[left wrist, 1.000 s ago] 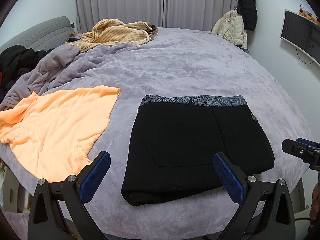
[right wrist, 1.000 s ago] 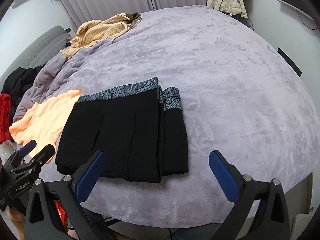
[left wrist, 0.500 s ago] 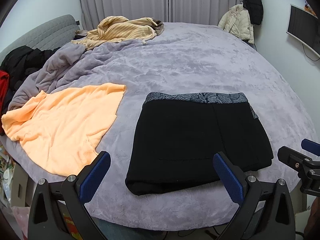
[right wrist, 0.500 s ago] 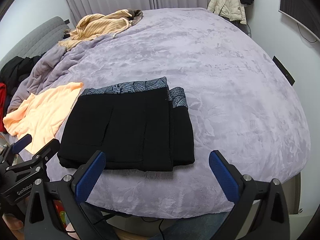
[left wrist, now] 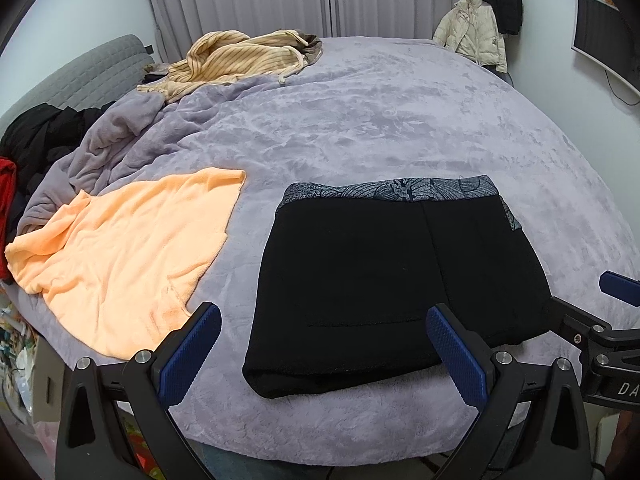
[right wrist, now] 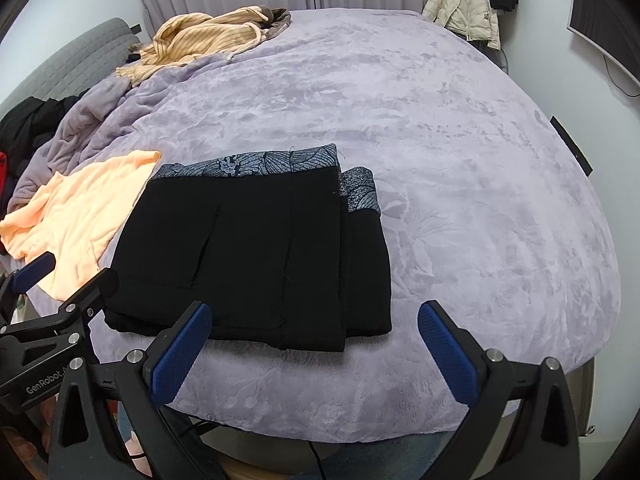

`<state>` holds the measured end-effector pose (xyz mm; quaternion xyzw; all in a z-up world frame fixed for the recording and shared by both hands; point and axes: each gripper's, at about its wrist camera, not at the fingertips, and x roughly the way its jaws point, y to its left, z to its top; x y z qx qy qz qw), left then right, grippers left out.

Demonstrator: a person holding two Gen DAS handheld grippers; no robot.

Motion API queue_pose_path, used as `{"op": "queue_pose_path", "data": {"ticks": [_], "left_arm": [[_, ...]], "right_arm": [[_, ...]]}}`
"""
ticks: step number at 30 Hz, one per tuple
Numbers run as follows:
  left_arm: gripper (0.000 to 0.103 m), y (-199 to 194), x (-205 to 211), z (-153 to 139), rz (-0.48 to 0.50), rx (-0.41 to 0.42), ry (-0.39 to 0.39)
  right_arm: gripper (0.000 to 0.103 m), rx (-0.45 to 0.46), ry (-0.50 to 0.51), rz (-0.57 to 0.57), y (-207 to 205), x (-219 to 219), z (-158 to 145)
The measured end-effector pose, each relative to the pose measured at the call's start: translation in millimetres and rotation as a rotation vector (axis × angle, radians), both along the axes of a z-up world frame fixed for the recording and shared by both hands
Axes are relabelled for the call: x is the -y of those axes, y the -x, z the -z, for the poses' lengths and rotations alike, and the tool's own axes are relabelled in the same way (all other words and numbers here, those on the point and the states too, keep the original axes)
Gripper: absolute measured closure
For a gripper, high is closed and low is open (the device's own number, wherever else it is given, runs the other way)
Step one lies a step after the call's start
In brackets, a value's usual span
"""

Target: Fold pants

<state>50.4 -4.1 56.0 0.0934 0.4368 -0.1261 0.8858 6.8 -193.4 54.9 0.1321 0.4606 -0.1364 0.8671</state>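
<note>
Both wrist views overlook bed [left wrist: 400, 120] edge (near), sharing pants [left wrist: 384, 280]

From my left wrist camera, the right tool [left wrist: 612, 316] is cut off by the frame's right edge. The folded pants [right wrist: 256, 252] hide their own lower layers from me. The wall screen [left wrist: 604, 44] runs past the right edge.

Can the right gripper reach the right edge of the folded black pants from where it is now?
Probably yes. The right gripper is open, and the folded black pants lie just ahead on the bed, with nothing between them.
</note>
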Motion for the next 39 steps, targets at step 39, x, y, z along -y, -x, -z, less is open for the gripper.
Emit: {"op": "queue_pose_path", "data": {"ticks": [39], "left_arm": [[0.000, -10, 2, 14, -0.004, -0.035, -0.026]], "right_arm": [[0.000, -0.055, 0.028, 0.030, -10, 9, 20]]}}
